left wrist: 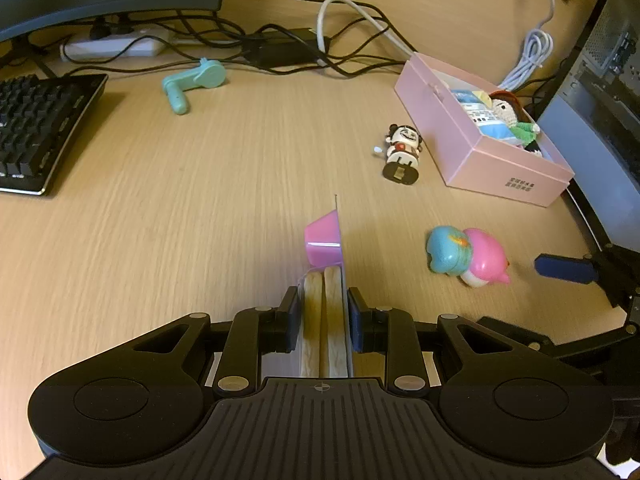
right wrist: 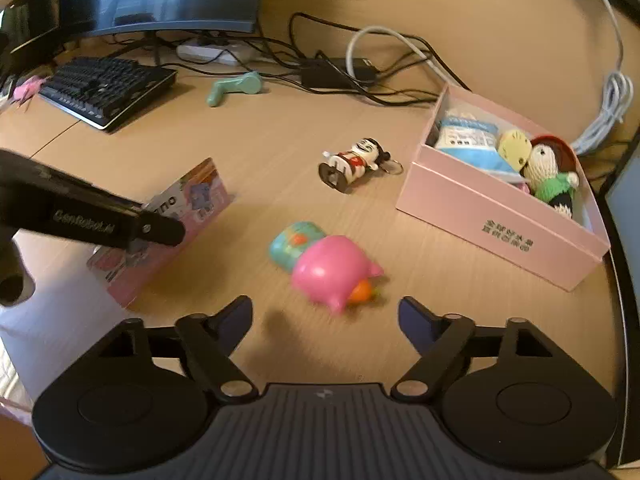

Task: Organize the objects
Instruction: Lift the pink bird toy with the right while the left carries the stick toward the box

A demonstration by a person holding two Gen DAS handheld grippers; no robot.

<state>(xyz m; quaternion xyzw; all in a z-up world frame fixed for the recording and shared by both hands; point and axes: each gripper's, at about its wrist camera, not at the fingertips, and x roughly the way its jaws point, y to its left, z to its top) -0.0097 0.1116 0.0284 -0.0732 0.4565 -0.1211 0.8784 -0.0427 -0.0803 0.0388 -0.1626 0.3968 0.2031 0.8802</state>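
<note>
Your left gripper (left wrist: 322, 312) has its fingers clamped on the pink snack pack (right wrist: 168, 232) above the desk (left wrist: 200, 200), while your right gripper (right wrist: 325, 320) hangs fingers apart just behind the pink-and-teal toy (right wrist: 320, 264), near the pink box (right wrist: 500, 224).

The brand "GenRobot.AI" is printed in grey on the black arm of the left gripper (right wrist: 160, 232), seen at 9 o'clock in the right wrist view. On the flat pink packet (right wrist: 188, 208) clamped in it, large dark letters can be made out but not read with certainty. Two rows of small dark characters are printed on the end wall of the pink box (right wrist: 508, 236) at 3 o'clock, too small to be read.
</note>
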